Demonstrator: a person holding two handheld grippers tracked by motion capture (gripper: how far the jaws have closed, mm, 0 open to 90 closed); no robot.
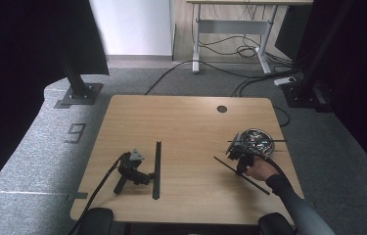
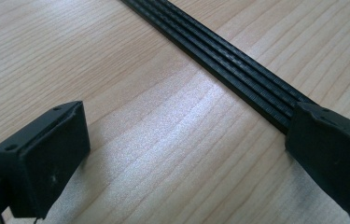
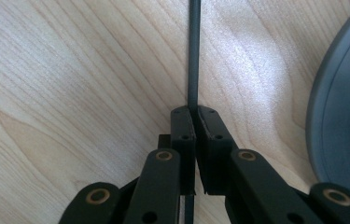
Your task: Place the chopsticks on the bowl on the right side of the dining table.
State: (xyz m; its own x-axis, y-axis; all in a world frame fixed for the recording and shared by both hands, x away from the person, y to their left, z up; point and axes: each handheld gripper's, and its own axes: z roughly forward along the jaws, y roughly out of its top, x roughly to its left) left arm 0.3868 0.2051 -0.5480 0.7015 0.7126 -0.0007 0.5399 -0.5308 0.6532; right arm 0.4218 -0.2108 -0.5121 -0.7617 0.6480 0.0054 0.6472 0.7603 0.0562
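The thin black strip point(image 3: 193, 51) lies on the wooden surface point(image 1: 186, 122) beside the grey bowl point(image 1: 254, 139), clamped between the closed jaws of the right tool point(image 3: 193, 111). The left tool point(image 1: 133, 169) rests on the surface, jaws wide apart, one jaw touching the wide ribbed black bar point(image 2: 219, 56).

Too small to tell what fills the shiny bowl point(image 1: 255, 139) from high up. Cut off by the edge in the right gripper view, just a grey curved side. Thin black strip point(image 3: 193, 51) partly hidden between the right hand-held gripper point(image 3: 193, 113) pads. Ribbed black strip point(image 2: 219, 60) cut off at the top, its near end hidden behind a pad.
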